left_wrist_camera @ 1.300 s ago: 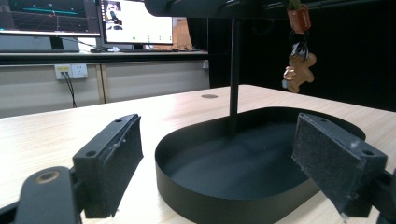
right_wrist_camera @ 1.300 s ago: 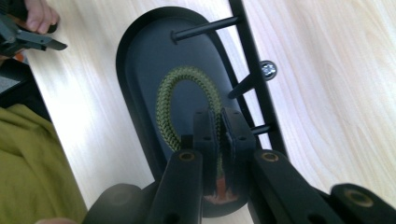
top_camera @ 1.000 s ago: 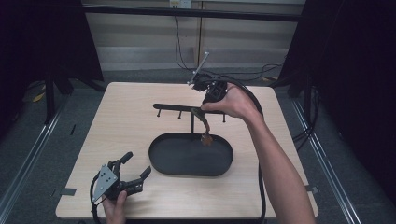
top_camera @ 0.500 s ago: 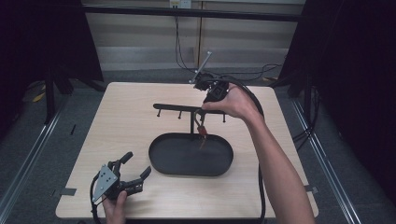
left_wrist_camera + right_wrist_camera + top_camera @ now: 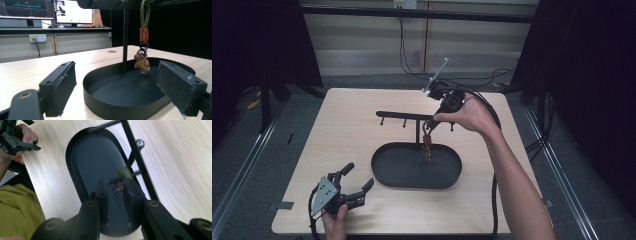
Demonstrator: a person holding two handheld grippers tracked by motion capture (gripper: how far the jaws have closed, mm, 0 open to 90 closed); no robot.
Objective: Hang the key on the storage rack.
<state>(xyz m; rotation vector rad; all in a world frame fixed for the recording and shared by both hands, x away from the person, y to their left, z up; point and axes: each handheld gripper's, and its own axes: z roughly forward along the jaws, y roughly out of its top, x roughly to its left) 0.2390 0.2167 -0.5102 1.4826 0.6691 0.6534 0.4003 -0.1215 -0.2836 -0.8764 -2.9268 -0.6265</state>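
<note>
Just opened right gripper (image 5: pixel 428 126) jaws under the rack (image 5: pixel 404 116) bar — keychain (image 5: pixel 427 142) released, now hanging alone — hanging step looks done.

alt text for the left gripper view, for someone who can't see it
A keychain with a brown figure charm hangs by a green loop from a black rack's top bar, over a black oval tray on a light wooden table. The left claw frames the foreground, its two pads wide apart with nothing between them. Monitors glow behind.
</note>
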